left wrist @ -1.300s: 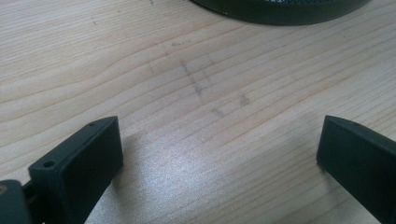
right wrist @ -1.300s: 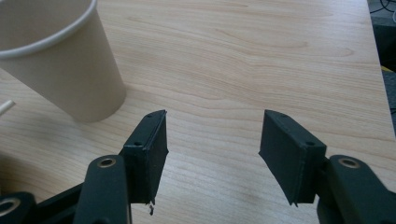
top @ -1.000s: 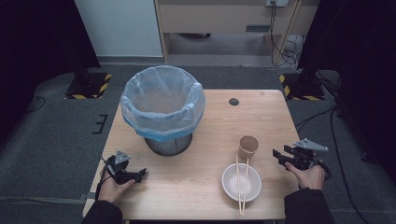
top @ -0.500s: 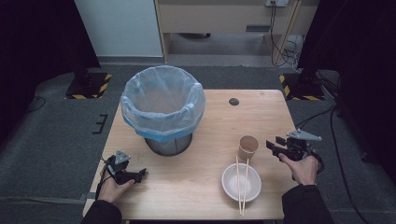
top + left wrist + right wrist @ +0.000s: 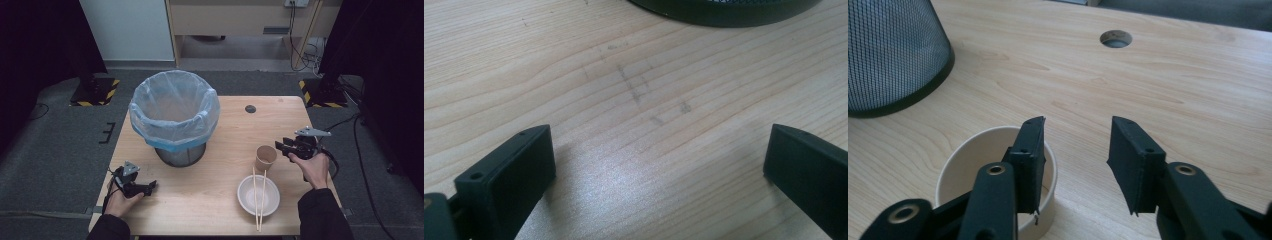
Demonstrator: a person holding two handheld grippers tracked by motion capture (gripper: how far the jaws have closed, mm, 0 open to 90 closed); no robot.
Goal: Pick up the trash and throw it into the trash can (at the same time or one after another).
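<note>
Right gripper (image 5: 1075, 150), jaws parted, apparently straddles the paper cup (image 5: 993, 180) rim; closing comes next. Left gripper (image 5: 659, 165) rests open, empty.

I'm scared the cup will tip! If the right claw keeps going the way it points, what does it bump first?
Probably the paper cup: the right claw is open with one jaw already over the rim. Depth is hard to judge.

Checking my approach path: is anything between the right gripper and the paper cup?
Nothing; the high view shows bare table between the right gripper and the paper cup.
</note>
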